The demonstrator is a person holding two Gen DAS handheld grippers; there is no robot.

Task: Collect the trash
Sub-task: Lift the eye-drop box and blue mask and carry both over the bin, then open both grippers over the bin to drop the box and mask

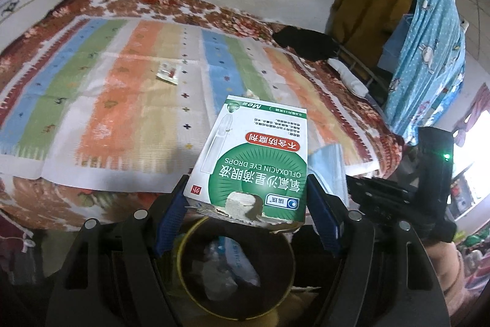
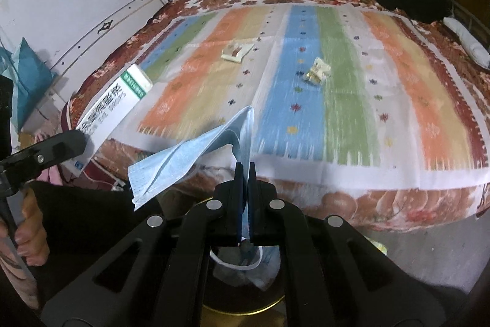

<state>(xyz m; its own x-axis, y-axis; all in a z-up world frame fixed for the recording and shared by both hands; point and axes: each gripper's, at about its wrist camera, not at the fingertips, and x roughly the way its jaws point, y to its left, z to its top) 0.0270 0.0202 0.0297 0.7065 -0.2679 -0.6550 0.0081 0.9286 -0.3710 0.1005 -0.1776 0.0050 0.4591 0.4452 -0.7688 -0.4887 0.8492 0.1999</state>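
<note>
A green and white eye-drops box [image 1: 245, 149] is clamped between the blue pads of my left gripper [image 1: 246, 178], which is shut on its torn end. It hangs above a round bin with a yellow rim [image 1: 183, 250] that holds wrappers. My right gripper [image 2: 245, 166] is shut on a folded blue face mask [image 2: 183, 155], also over the bin [image 2: 232, 310]. The box [image 2: 113, 106] shows at the left of the right wrist view, and the mask [image 1: 330, 167] at the right of the left wrist view. A small wrapper [image 2: 237, 51] and a yellow wrapper [image 2: 318, 71] lie on the bed.
The bed carries a striped mat [image 2: 306, 112] over a floral blanket [image 2: 382, 204]. A black item [image 2: 413, 2] and a white pillow [image 2: 468, 42] sit at its far right corner. Blue patterned cloth [image 1: 428, 51] hangs on the right. A hand [image 2: 30, 235] grips the left tool.
</note>
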